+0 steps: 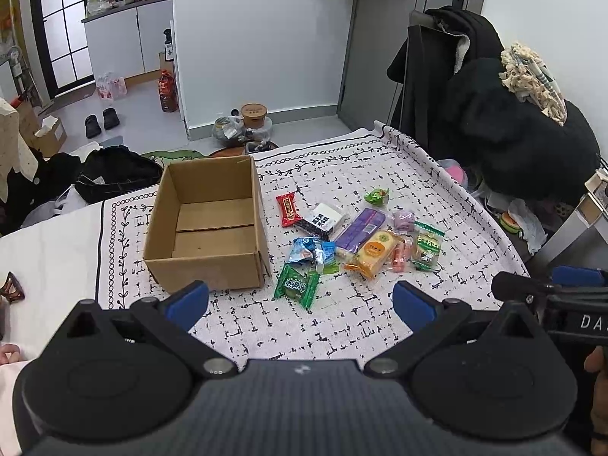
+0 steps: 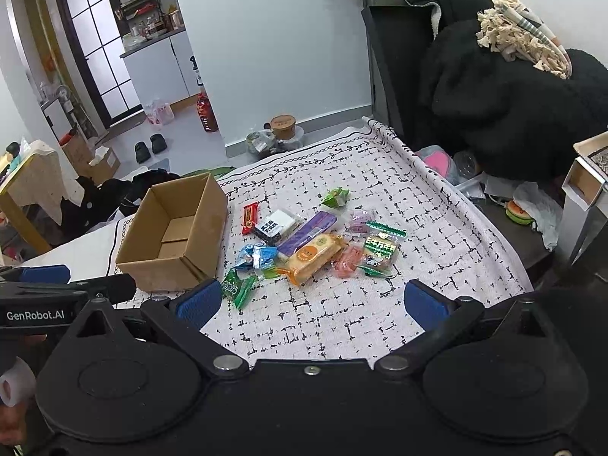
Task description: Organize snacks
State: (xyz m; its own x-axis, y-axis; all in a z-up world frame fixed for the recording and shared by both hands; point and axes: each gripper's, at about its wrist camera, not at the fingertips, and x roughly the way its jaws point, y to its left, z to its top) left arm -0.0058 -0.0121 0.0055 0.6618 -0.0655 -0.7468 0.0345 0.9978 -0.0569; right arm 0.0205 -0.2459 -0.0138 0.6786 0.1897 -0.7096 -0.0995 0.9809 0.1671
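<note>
1 empty box (image 1: 207, 224), approx 11 snack pkts (image 1: 361, 239).

Snack wrappers' (image 1: 374, 252) print illegible.

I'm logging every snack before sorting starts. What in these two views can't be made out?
- Snack pile: packets overlap, so an exact count is uncertain in both views.
- Wrapper print, e.g. red packet: too small to read.
- Cardboard box: right wrist view hides part of its floor behind the near wall.
- Right gripper: cut off by the left wrist view's edge.
</note>
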